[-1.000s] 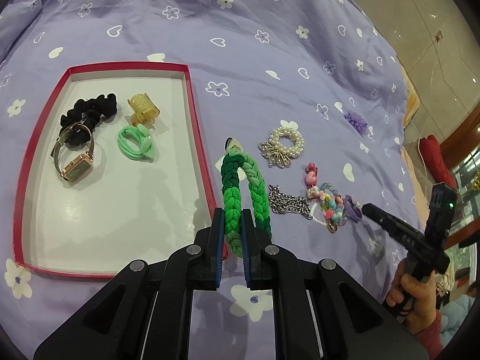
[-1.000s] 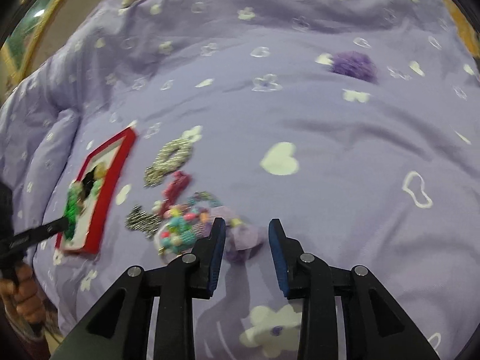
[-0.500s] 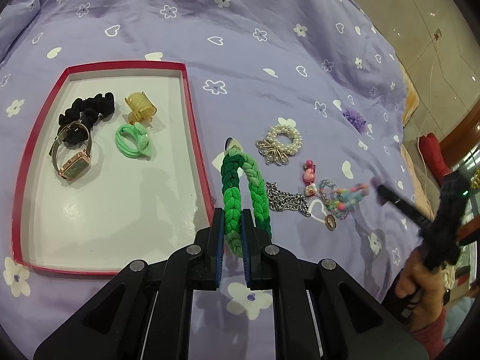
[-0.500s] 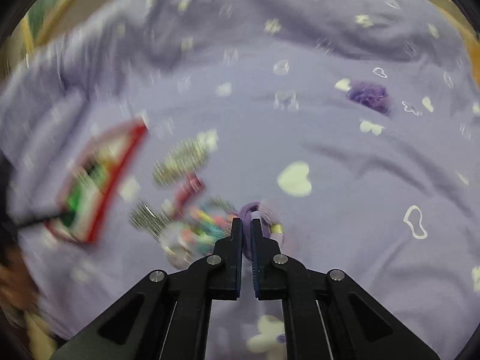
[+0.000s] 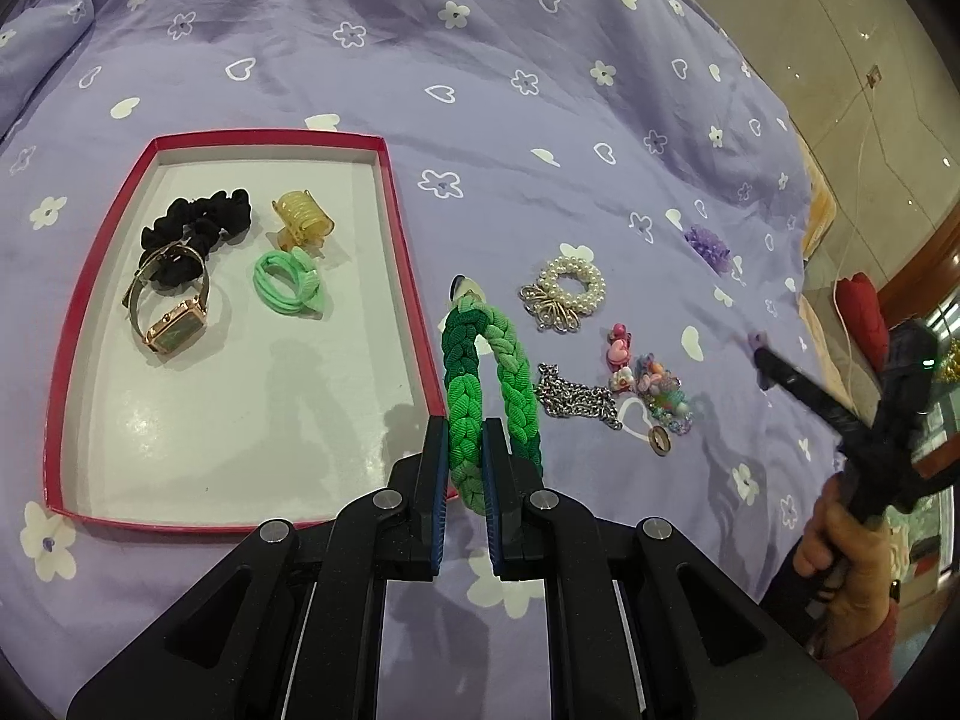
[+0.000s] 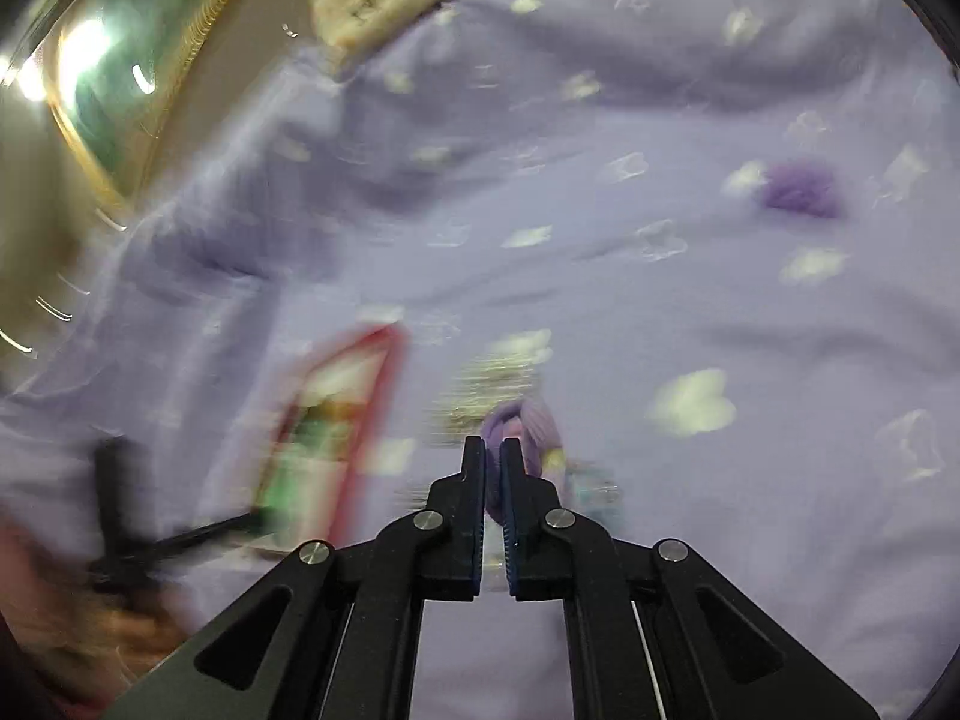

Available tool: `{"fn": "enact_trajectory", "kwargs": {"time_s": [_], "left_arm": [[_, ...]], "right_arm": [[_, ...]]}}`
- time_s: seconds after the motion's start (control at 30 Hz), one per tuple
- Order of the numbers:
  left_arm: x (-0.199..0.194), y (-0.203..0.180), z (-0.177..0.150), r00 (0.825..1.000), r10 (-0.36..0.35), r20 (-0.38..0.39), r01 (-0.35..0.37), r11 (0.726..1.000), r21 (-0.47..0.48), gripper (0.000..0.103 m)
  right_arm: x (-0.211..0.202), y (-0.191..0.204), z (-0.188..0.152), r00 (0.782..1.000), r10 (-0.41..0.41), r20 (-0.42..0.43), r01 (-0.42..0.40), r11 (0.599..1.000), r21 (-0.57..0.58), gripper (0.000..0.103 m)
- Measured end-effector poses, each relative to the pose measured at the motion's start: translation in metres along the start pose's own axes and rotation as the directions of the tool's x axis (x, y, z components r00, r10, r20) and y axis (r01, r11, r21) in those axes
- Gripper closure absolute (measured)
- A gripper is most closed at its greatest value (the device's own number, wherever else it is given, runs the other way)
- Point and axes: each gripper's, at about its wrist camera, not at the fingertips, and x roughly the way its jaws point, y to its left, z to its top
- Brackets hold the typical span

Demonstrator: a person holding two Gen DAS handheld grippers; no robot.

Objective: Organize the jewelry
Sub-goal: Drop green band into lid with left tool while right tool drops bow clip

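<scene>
left hand-held gripper [image 5: 462,468]: narrow, pinching one strand of the green braid [image 5: 465,402] near the braid's lower end.
braid: a folded loop lying on the bed [image 5: 480,90], its long axis running straight away from the left hand-held gripper, with the fold at the far end.
tray [image 5: 408,276]: red-rimmed, just left of the braid; the braid's left strand lies beside the tray's right wall, seemingly just outside it.
key relation: the tray's open floor lies to the left of the held braid, so the coming move looks like a lift over the right wall and a short carry leftward.
tray contents: black scrunchie [image 5: 198,228], watch [image 5: 174,324], amber clip [image 5: 300,219] and green tie [image 5: 288,285], all in the far half; the near half is bare.
right hand-held gripper [image 6: 492,468]: nearly closed on a small purple tie [image 6: 528,420], held up off the bed; this view is heavily blurred.
right side to tray: in the right wrist view the tray [image 6: 390,372] sits ahead and to the left, well apart from the purple tie.
nearer hand: the left is far closer to the tray, so it is likely to place first.
loose items: pearl bracelet [image 5: 570,291], chain [image 5: 576,399], pink charm [image 5: 618,348], bead cluster [image 5: 660,396] and a purple flower [image 5: 708,246] lie on the bed to the right of the braid.
risk: the limp braid could drag against the tray wall if lifted too low.
</scene>
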Motion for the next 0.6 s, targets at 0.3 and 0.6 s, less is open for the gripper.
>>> {"fn": "enact_trajectory", "kwargs": {"time_s": [0.3,0.6], "left_arm": [[-0.002,0.007,0.002,1.0,0.009,0.011,-0.009,1.0,-0.011,0.094],[-0.023,0.032,-0.001,0.997,0.058,0.05,-0.056,0.997,-0.048,0.094]], "right_arm": [[0.012,-0.022,-0.017,0.994,-0.067,-0.087,0.07,0.997,0.032,0.098],[0.043,0.055,-0.02,0.981,0.136,-0.137,-0.139,0.99,-0.015,0.097]]}}
